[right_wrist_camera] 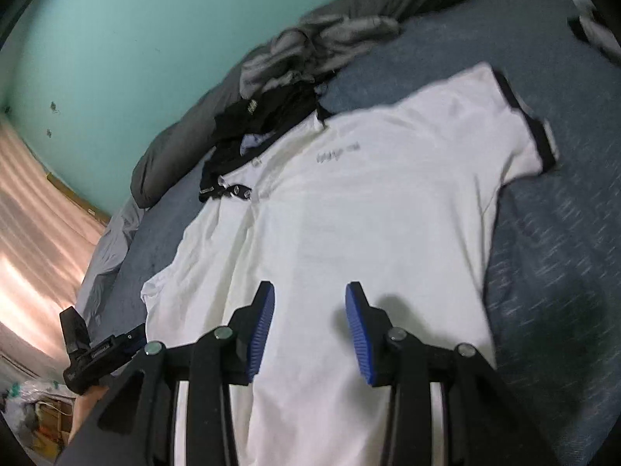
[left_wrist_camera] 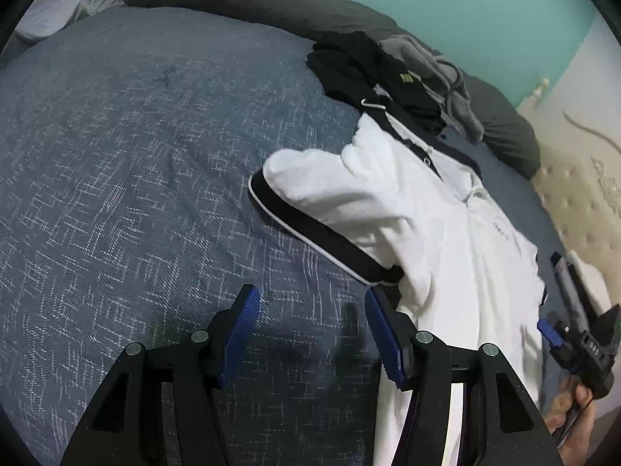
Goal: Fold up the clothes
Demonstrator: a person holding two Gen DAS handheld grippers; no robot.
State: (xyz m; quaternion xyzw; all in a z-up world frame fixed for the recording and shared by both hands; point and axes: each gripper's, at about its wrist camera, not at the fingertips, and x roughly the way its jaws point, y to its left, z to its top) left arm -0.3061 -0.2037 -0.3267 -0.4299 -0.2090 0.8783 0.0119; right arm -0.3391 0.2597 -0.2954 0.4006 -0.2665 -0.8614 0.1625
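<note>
The bed (right_wrist_camera: 562, 256) carried the white polo shirt (right_wrist_camera: 349, 213) spread face-up near the pile of dark clothes (right_wrist_camera: 271, 108), one sleeve (left_wrist_camera: 310, 182) bunched. Both the left gripper (left_wrist_camera: 312, 334) and the right gripper (right_wrist_camera: 310, 330) hung released, holding nothing. Whichever fold came next, smoothing that sleeve flat would keep edges square.

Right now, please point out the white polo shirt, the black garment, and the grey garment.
white polo shirt (right_wrist_camera: 368, 225), right wrist view, chest panel.
black garment (left_wrist_camera: 349, 66), left wrist view, middle.
grey garment (right_wrist_camera: 310, 50), right wrist view, crumpled middle.

A blue woven bedspread (left_wrist_camera: 136, 163) carries a white polo shirt (right_wrist_camera: 349, 213), black garments (left_wrist_camera: 349, 66) and grey clothes (right_wrist_camera: 310, 50).
</note>
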